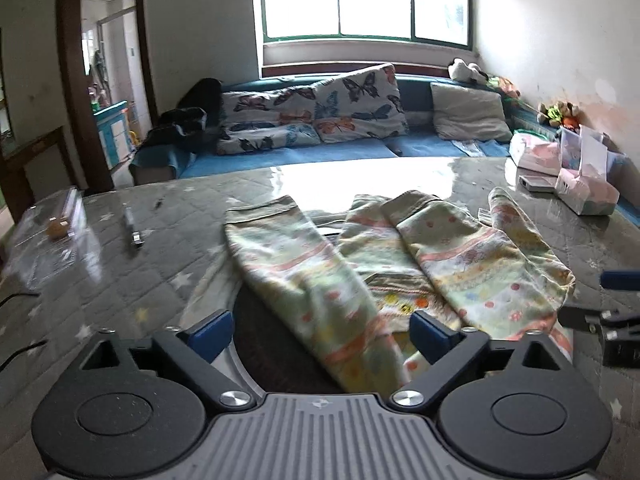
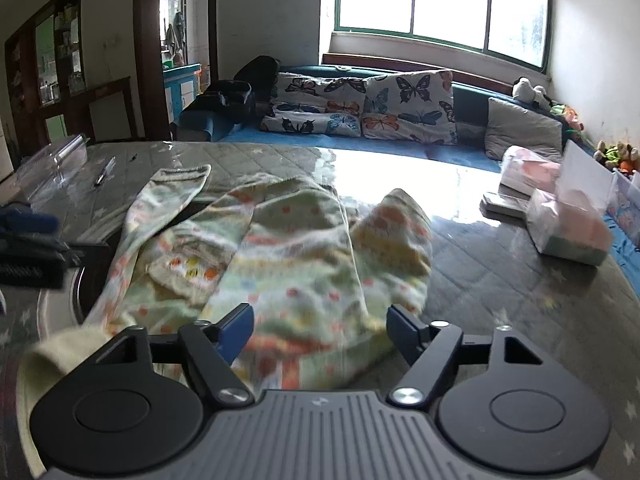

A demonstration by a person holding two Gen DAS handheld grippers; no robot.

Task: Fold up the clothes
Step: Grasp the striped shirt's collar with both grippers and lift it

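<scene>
A grey quilted bench with pale stars under a glossy clear cover carried a pale green patterned garment, sprawled at its middle. Nearest the garment, the left gripper and the right gripper hovered with jaws released, each straddling cloth. A small pen-like stick lay well left of the garment.

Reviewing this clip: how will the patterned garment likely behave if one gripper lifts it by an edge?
The patterned garment lies creased and draped, so it probably hangs floppy. The glossy table cover may let it slide. Thin cloth, likely light.
</scene>
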